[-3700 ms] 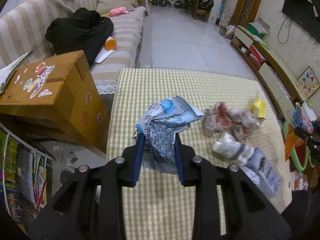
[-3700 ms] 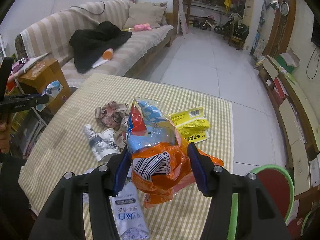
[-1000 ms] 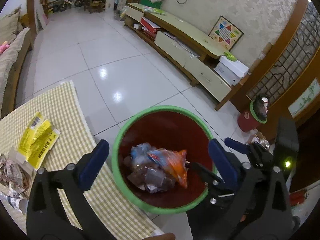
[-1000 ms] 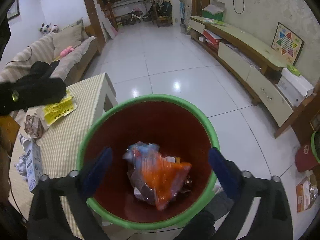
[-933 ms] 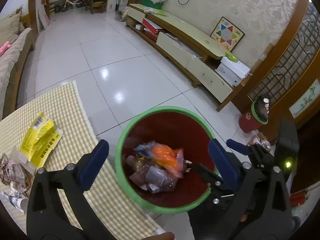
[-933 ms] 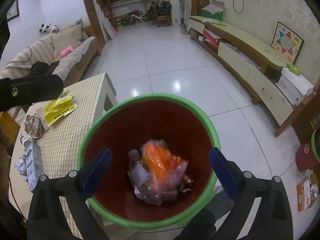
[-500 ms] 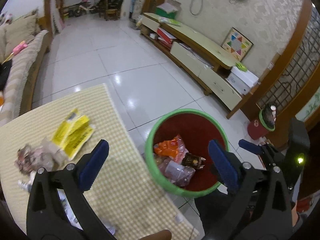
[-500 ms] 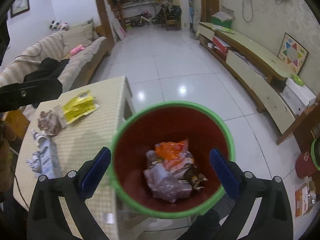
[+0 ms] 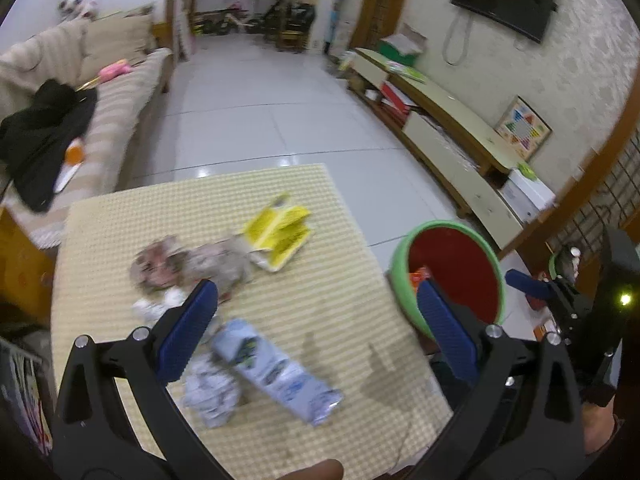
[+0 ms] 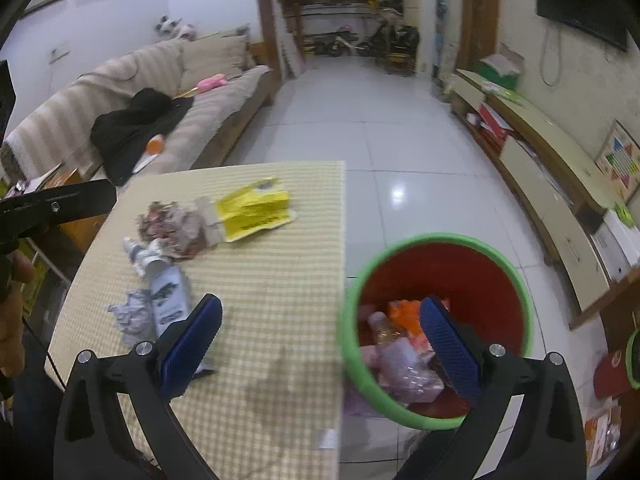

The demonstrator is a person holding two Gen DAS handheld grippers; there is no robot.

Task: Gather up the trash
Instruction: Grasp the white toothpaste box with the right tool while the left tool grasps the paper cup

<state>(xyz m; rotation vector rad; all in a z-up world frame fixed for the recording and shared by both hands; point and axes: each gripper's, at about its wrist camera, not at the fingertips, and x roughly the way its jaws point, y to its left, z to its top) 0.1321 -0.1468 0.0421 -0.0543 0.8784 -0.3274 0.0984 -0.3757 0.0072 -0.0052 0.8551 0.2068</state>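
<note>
A red bin with a green rim point(image 10: 440, 280) stands on the floor at the table's right edge and holds several wrappers point(image 10: 400, 352); it also shows in the left wrist view point(image 9: 452, 264). On the checked tablecloth point(image 9: 320, 300) lie a yellow packet point(image 9: 278, 236), crumpled pinkish paper point(image 9: 188, 264), a pale blue pouch point(image 9: 276, 372) and crumpled white paper point(image 9: 212, 396). My left gripper point(image 9: 316, 336) is open and empty above the table's near part. My right gripper point(image 10: 320, 340) is open and empty, over the table edge and bin rim.
A striped sofa point(image 10: 168, 92) with a black garment point(image 10: 136, 120) runs along the left. A low TV cabinet point(image 10: 540, 152) lines the right wall. White tiled floor point(image 10: 360, 112) lies beyond the table. A wooden side box point(image 9: 16, 248) stands at the table's left.
Both grippers have swung back from over the bin toward the table. The trash dropped earlier lies in the bin. The table's remaining trash has come into view.
</note>
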